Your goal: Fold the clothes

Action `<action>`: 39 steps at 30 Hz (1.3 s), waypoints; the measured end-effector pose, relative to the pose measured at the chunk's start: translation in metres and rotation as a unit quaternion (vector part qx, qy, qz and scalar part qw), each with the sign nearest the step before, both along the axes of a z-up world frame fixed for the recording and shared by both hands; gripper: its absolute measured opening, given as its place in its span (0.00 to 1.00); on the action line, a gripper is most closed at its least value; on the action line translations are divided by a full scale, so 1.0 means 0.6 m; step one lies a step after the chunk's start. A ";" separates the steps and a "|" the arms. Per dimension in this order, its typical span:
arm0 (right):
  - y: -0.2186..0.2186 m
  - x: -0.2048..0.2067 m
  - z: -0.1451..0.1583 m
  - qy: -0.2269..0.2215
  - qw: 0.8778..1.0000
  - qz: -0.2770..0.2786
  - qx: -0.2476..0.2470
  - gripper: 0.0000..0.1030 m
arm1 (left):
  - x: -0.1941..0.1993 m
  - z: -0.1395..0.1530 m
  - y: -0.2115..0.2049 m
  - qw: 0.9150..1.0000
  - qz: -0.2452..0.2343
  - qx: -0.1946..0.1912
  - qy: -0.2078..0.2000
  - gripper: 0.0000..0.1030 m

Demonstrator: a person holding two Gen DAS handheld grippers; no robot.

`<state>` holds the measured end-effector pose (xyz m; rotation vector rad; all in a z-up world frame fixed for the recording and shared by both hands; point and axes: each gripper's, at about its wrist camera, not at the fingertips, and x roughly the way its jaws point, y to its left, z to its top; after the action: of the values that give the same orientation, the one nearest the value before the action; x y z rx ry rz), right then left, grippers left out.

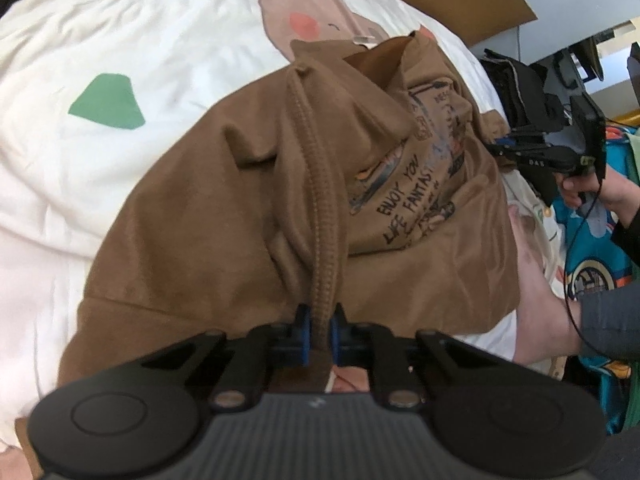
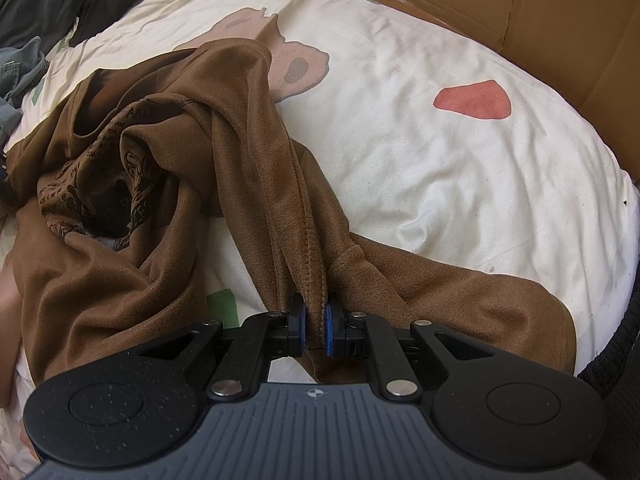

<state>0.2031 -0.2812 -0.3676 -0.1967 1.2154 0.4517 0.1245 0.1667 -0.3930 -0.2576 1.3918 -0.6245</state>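
soft matt brown knit shirt w/ ribbed hem, on wrinkled cotton sheet.

We observe soft, even lighting on the cream bedsheet, without glare. Around the sheet, fisheye curvature bends the edges (corners vignette dark). The left-wrist view is motion-blurred; the right-wrist view is sharper.

Left gripper clamped on a ribbed cloth edge. Right gripper clamped on a stitched seam; both jaws nearly closed.
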 end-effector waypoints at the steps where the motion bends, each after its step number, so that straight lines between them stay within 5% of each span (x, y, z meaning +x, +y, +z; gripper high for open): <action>1: -0.001 0.000 0.000 -0.001 1.000 -0.001 0.001 0.07 | 0.001 0.001 0.000 1.000 0.001 0.001 0.000 0.10; 13: -0.008 -0.002 0.024 -0.034 0.999 -0.016 -0.011 0.06 | 0.003 0.070 0.018 0.996 -0.010 0.071 -0.060 0.04; 22: -0.012 -0.008 0.066 -0.072 0.996 -0.046 -0.019 0.06 | 0.014 0.140 0.031 0.981 -0.019 0.152 -0.119 0.04; 39: -0.047 -0.053 0.270 -0.141 0.985 -0.099 -0.009 0.05 | 0.020 0.313 0.032 0.945 0.064 0.256 -0.196 0.04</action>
<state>0.1714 -0.3095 -0.2055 -0.1479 0.9496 0.2290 0.1365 0.1856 -0.2050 0.1856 1.0927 -0.1743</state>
